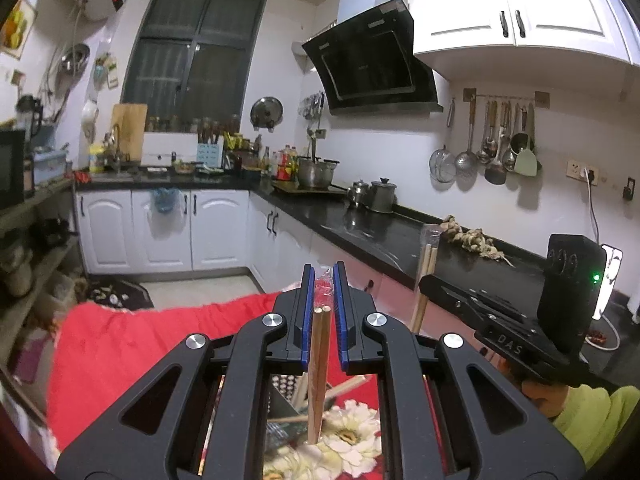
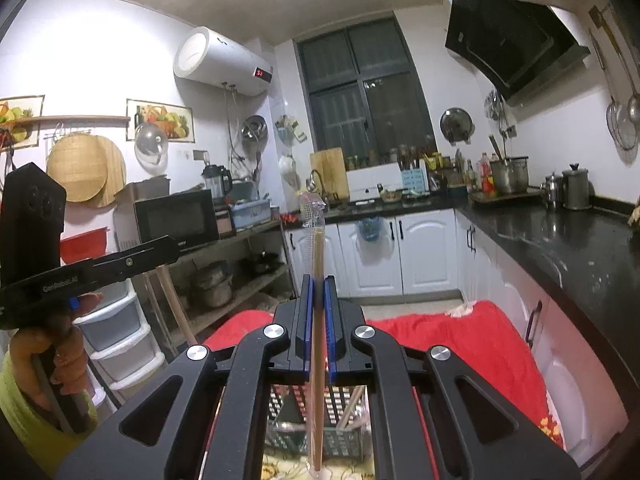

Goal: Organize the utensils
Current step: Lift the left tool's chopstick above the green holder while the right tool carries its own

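My left gripper (image 1: 324, 280) is shut on a pair of wooden chopsticks (image 1: 319, 360) in a clear plastic wrapper, which hang down between its blue pads. My right gripper (image 2: 319, 284) is shut on another wrapped pair of chopsticks (image 2: 317, 380); their wrapper sticks up past the fingertips. Both pairs are held upright above a perforated metal utensil holder (image 2: 344, 436) that has some chopsticks in it. In the left wrist view the right gripper (image 1: 426, 280) shows at the right with its chopsticks (image 1: 424, 280). The right wrist view shows the left gripper (image 2: 172, 246) at the left.
A red flowered cloth (image 1: 120, 344) covers the table under the holder. A black countertop (image 1: 380, 232) with pots runs along the right. White cabinets (image 2: 420, 252) stand ahead. Shelves with a microwave (image 2: 176, 216) line the left. A hand (image 2: 60, 344) in a yellow-green sleeve holds the left gripper.
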The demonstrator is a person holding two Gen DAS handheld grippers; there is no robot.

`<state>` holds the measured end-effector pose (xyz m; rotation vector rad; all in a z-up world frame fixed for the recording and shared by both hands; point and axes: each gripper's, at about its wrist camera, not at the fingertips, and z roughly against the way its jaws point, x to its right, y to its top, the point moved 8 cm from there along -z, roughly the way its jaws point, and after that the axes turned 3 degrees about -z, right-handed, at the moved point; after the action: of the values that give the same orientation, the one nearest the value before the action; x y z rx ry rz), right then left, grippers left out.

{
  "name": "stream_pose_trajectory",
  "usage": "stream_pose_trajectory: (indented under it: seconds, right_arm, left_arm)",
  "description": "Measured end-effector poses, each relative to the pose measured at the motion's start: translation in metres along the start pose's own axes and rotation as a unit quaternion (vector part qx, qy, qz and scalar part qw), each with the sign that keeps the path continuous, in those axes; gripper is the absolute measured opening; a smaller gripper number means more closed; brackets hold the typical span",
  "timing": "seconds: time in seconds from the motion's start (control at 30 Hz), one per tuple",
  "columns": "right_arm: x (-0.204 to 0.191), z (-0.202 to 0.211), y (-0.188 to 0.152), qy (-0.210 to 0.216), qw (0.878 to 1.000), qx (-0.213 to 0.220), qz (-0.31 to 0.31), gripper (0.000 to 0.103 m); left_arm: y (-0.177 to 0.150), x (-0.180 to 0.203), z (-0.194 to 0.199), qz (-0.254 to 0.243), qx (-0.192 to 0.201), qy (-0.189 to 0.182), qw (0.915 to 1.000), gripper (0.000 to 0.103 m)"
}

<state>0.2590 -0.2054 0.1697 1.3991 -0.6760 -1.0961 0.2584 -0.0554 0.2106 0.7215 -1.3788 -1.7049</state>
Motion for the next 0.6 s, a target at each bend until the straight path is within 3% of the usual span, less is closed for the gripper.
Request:
stream_pose_trajectory:
  seconds: [0.6]
  right_arm:
    - [-0.008, -0.022, 0.027, -0.013, 0.998, 0.058, 0.026, 0.006]
  left_arm:
    - [0.019, -0.028, 0.008, -0.016, 0.031, 0.038, 0.9987, 0.006]
